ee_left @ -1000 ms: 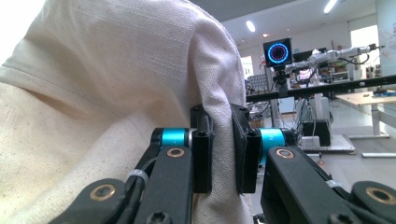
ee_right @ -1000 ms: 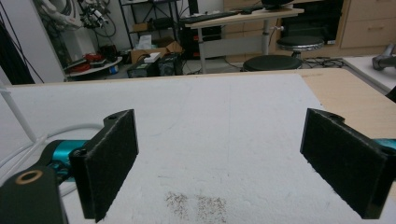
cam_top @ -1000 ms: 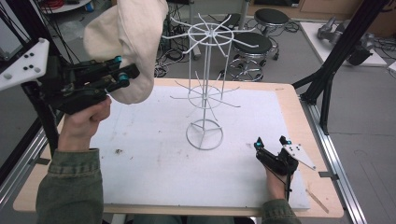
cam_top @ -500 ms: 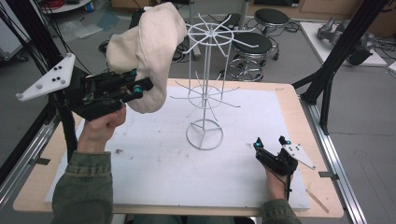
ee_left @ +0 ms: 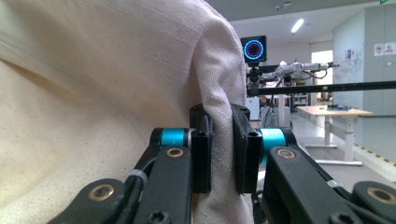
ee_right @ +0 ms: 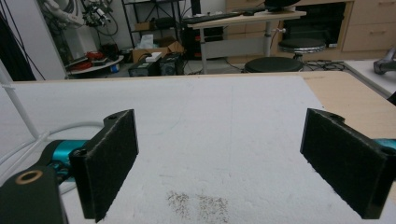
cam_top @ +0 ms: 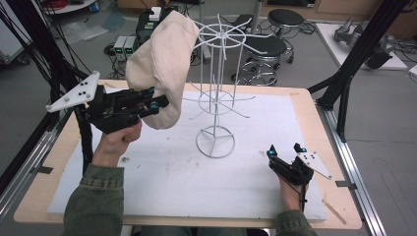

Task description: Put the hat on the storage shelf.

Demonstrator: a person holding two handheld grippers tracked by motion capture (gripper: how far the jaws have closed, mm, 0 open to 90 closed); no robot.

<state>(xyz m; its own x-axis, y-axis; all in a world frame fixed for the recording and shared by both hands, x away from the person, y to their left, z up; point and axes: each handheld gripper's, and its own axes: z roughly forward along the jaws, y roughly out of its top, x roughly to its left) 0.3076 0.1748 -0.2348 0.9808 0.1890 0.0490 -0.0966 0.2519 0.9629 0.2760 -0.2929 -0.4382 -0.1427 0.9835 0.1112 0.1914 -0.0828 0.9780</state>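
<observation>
A cream cloth hat (cam_top: pixel 162 64) hangs in the air left of the white wire rack (cam_top: pixel 216 93), its top close to the rack's upper spokes. My left gripper (cam_top: pixel 155 104) is shut on the hat's lower edge. In the left gripper view the fabric (ee_left: pixel 93 93) is pinched between the two black pads (ee_left: pixel 201 149). My right gripper (cam_top: pixel 284 150) rests on the white mat at the front right, open. The right gripper view has its pads (ee_right: pixel 109 163) wide apart over bare mat, with nothing between them.
The rack's ring base (cam_top: pixel 215 142) stands mid-table on the white mat (cam_top: pixel 172 182). The wooden table edge (cam_top: pixel 314 128) runs along the right. Black frame posts (cam_top: pixel 354 64) rise at both sides. Stools and equipment stand on the floor behind the table.
My left gripper has carried the hat rightward and downward toward the rack, and the hat now reaches the rack's top spokes. The right gripper has stayed put.
</observation>
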